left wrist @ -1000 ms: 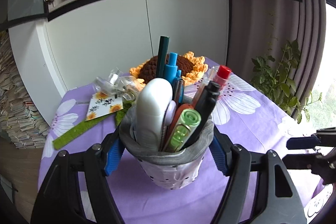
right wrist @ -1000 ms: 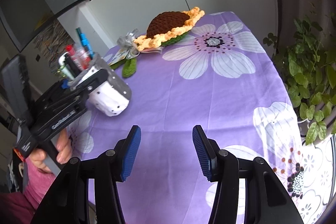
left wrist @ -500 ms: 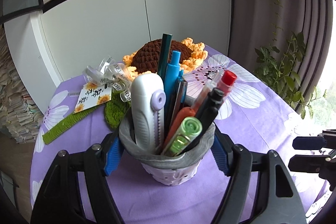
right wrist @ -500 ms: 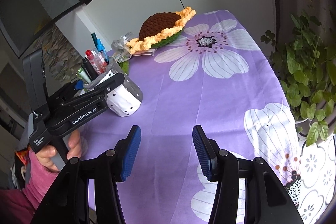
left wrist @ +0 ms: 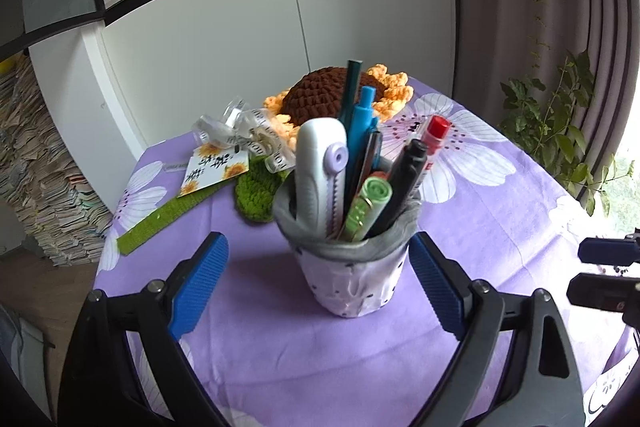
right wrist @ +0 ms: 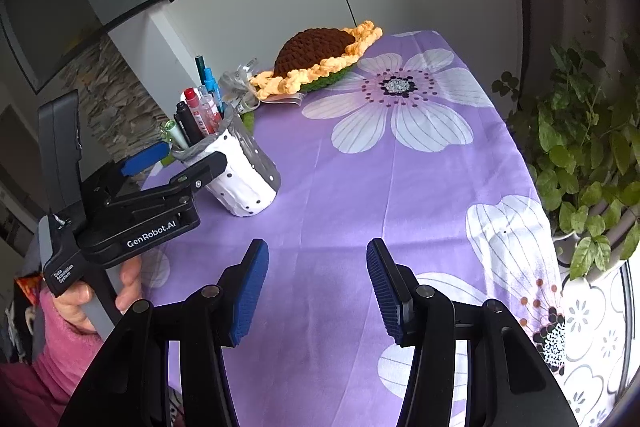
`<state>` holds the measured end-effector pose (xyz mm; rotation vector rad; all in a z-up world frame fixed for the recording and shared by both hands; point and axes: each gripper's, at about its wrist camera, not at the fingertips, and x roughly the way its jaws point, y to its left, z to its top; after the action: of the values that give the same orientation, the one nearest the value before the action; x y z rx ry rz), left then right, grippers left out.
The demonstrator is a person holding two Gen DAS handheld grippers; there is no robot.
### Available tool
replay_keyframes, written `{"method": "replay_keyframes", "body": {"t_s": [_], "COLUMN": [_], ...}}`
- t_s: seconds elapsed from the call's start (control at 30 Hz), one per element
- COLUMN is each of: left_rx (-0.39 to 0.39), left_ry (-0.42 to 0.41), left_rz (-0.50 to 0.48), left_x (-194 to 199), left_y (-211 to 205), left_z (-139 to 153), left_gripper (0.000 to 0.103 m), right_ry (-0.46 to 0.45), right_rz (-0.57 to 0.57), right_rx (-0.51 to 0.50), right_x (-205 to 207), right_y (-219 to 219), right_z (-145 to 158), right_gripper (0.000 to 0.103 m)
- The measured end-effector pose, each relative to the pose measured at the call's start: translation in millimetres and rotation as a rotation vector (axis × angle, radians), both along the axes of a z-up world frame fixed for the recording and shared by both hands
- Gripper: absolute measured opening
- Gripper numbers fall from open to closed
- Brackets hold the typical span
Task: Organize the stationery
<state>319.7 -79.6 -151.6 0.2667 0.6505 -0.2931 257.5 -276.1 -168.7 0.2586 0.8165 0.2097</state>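
While the left wrist view looks on: the left gripper (left wrist: 318,281) has its jaws opening, both blue pads now clear of the pen cup (left wrist: 352,267) they squeezed a second ago.
Pen cup: upright on the purple tablecloth (left wrist: 500,227), between the pads, full of pens.
Behind it, at 12 o'clock: crochet sunflower (left wrist: 320,95).
Right wrist view: right gripper (right wrist: 318,293) half open, unchanged, holding nothing.
Pen cup there: at 10 o'clock (right wrist: 240,175).
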Motion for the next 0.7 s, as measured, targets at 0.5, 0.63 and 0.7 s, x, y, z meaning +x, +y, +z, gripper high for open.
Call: {"method": "replay_keyframes", "body": {"t_s": [0.5,0.63,0.7], "left_rx": [-0.056,-0.05,-0.042], "left_ry": [-0.07,-0.121,-0.153], "left_rz": [0.026,0.051,0.079], "left_x": [-59,-84,-97], "left_y": [28,33,36], "left_z": [45,77,95], "left_gripper": [0.091,0.092,0.102], "right_ry": [-0.031,-0.062,-0.101], "right_rz": [-0.002,-0.022,-0.05], "right_rx": [-0.084,-0.142,-0.175], "right_x": [-26,-30,-35], "right_y": [25,36,41], "right_z": [22,41,59], "right_gripper": [0.052,0.052,0.052]}}
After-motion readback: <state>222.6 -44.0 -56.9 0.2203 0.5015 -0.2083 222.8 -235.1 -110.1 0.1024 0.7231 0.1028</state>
